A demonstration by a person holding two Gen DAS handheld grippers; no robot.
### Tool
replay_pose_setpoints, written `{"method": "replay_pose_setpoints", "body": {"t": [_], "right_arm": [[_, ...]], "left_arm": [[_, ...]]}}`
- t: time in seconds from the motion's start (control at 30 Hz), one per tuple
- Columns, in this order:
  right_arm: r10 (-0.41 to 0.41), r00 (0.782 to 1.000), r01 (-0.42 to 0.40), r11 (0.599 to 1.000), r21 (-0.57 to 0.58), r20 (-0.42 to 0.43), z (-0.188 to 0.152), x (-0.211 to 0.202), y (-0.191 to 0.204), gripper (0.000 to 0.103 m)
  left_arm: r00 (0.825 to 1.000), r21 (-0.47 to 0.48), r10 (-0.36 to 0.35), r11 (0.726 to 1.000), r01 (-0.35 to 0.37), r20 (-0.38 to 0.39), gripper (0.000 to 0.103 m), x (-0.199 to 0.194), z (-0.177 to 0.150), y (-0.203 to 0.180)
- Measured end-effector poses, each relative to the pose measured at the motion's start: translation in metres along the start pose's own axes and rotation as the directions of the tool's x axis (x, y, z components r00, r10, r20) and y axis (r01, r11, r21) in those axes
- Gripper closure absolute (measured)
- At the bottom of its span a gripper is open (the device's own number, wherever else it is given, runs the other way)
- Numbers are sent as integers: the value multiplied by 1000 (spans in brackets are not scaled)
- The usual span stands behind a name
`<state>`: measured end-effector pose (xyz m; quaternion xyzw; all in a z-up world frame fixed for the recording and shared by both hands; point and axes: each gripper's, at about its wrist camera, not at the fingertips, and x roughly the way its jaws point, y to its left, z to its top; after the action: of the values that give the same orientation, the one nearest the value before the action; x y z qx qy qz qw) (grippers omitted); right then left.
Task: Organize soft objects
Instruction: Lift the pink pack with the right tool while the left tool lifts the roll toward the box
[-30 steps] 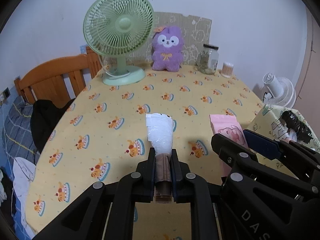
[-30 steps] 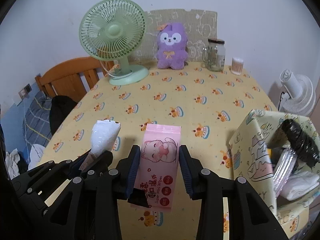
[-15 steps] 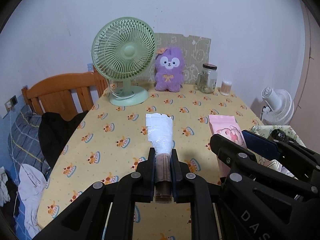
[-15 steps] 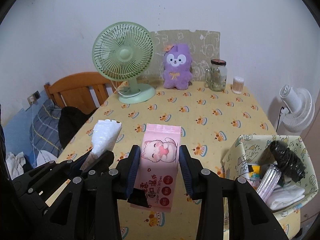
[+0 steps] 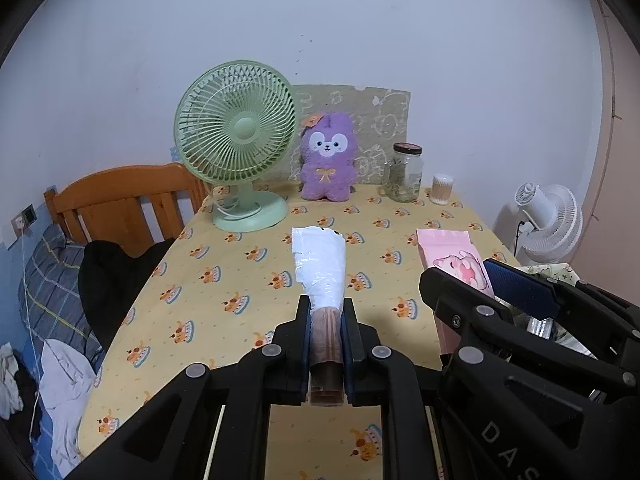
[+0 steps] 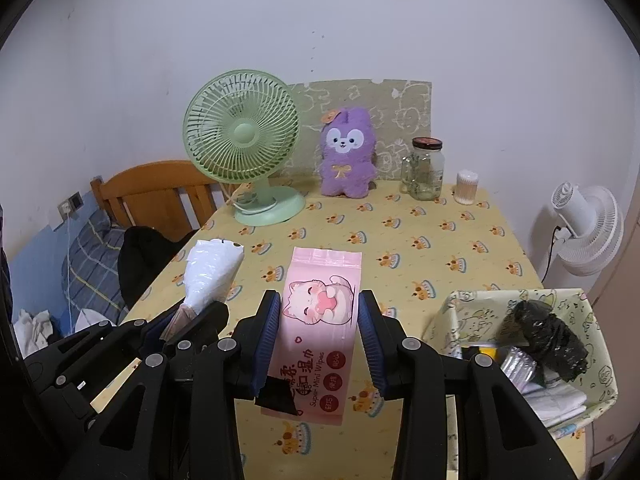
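Above the yellow-clothed counter (image 6: 460,248): left tool (image 5: 325,312) clamped tight on a white plastic-wrapped packet (image 5: 322,268); right tool (image 6: 320,312) closed partway on a pink wipes pack (image 6: 320,312). Both held clear. Patterned basket (image 6: 456,316) lower right.

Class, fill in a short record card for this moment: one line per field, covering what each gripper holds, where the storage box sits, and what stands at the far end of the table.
left gripper: shut on the brown end of a white plastic-wrapped roll, held above the table
right gripper: shut on a pink wet wipes pack, held above the table
storage box: patterned fabric, at the table's right edge, already holding a black bundle
far end of table: green fan, purple plush toy, glass jar
table cover: yellow, cake print
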<state>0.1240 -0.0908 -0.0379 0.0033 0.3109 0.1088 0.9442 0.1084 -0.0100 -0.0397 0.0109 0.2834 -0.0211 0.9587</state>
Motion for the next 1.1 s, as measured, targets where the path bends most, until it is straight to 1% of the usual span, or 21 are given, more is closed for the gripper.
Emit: {"method": "replay_pose_setpoints", "body": {"t": [0.6,0.77,0.97,1.1], "right_arm": [[-56,998,55,998,30,39,5,-20,-42,60],[-68,997,66,997,51,43,6,-26,-58,60],[-98,994,95,993,67,51,4,-33,-78,60],[-125,991,120,990,76,55,3,-38,-92,60]], "left_arm": [[999,26,-40,999,40,35,93,-1,11,-44],[997,23,-67,998,66,32,93,1,14,-59],[996,42,-84,996,83,33,93,2,15,-79],[994,53,-110,993,109,28,93,4,15,-93]]}}
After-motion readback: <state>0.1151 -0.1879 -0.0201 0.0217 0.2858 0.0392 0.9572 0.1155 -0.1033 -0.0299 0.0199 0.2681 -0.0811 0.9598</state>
